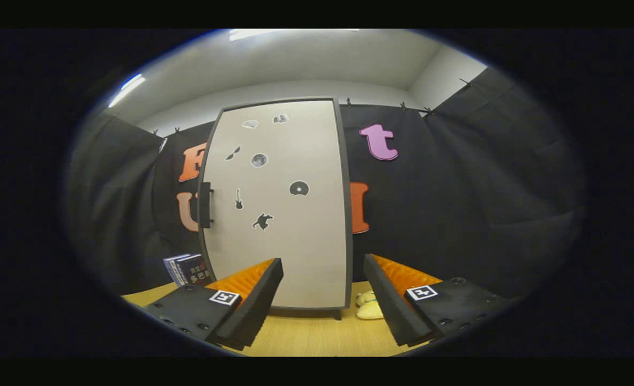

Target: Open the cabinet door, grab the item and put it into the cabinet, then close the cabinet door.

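Observation:
A tall cabinet with a pale door and dark frame stands on the wooden table, straight ahead beyond the fingers. Its door is shut and carries several small dark stickers. A dark vertical handle sits on the door's left edge. My gripper is open, with a wide gap between the fingers and nothing held. A pale yellow soft item lies on the table at the cabinet's right foot, just behind the right finger and partly hidden by it.
A dark blue box stands on the table left of the cabinet, behind the left finger. Black cloth walls close in the booth behind and on both sides. The wooden tabletop stretches between the fingers up to the cabinet.

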Available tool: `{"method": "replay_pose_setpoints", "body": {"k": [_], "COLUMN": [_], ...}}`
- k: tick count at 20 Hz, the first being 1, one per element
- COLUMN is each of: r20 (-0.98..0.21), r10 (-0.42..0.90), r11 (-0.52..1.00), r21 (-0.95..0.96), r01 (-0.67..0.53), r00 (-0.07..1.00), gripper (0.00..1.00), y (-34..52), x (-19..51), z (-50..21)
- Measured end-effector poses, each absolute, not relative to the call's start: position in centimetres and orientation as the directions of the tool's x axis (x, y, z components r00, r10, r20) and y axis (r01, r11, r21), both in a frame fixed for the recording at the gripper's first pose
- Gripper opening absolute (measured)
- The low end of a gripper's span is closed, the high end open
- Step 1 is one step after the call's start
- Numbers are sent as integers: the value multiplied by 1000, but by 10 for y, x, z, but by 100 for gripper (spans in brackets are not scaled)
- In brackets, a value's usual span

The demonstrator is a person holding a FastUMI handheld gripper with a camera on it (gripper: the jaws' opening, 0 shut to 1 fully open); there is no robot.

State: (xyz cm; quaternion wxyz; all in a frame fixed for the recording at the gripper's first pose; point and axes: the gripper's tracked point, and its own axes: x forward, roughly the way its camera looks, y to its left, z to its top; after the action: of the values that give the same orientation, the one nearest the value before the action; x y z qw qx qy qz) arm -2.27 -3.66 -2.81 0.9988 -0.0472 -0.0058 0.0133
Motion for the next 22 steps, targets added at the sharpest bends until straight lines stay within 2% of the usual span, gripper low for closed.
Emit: {"method": "replay_pose_setpoints", "body": {"k": [22], "r20": [9], "r10": [38], "r11": [999], "r21": [-29], "r01": [-38], "r00": [999], "gripper": [97], "y": [-28], "x": [-13], "z": [-30]}}
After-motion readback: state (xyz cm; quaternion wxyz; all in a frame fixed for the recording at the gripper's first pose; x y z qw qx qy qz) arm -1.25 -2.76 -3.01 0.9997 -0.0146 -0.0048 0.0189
